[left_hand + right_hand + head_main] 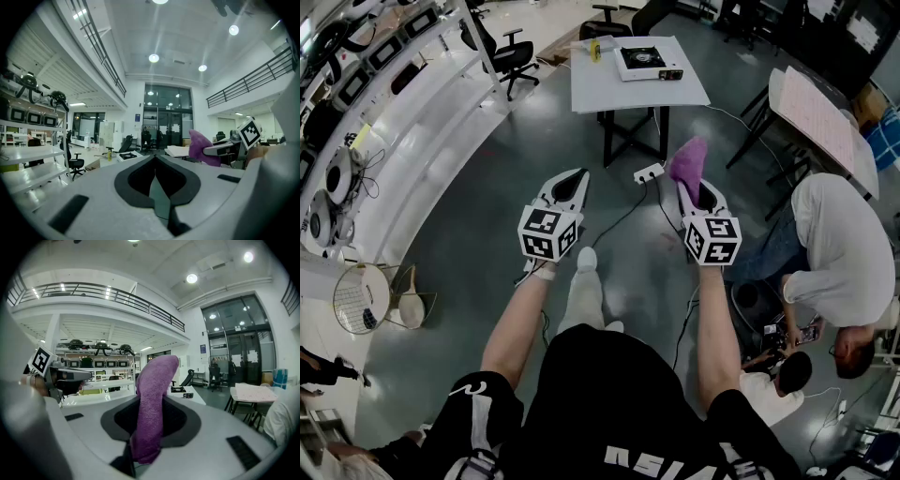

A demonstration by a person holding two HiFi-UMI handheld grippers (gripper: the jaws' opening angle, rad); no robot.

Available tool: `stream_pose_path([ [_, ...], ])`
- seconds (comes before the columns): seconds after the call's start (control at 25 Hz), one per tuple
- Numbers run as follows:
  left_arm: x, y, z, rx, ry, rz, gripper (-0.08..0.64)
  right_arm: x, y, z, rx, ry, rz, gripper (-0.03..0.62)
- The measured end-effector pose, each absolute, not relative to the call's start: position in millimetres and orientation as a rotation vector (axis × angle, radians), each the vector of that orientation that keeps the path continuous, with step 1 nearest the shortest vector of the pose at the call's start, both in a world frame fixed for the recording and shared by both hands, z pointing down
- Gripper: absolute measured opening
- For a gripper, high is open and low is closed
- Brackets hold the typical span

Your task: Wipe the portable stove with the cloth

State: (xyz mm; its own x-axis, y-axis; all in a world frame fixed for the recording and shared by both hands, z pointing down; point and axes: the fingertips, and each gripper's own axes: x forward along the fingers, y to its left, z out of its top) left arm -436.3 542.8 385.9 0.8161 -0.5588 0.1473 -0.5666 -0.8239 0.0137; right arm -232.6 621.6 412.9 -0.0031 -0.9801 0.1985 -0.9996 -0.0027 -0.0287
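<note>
The stove [645,62] sits on the desk [609,98] at the top of the frame, well away. The right hand-held gripper [689,192] pinches the purple cloth [689,159]; the left hand-held gripper [570,185] is closed, empty. Wiping hasn't started, I think: first carry the cloth over.

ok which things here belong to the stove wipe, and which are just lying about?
Job: portable stove on the white table; purple cloth, clamped in the right tool.
Lying about: yellow bottle beside the stove; power strip on the floor; office chair; shelves of gear.
</note>
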Motion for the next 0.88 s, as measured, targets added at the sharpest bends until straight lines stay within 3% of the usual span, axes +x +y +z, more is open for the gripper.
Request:
stream_pose_path([
  [0.88, -332.6, 465.3, 393.6, 2.961, -0.865, 0.231, 0.009, -128.2, 552.8, 426.5, 2.162, -2.093, 0.293, 0.109],
])
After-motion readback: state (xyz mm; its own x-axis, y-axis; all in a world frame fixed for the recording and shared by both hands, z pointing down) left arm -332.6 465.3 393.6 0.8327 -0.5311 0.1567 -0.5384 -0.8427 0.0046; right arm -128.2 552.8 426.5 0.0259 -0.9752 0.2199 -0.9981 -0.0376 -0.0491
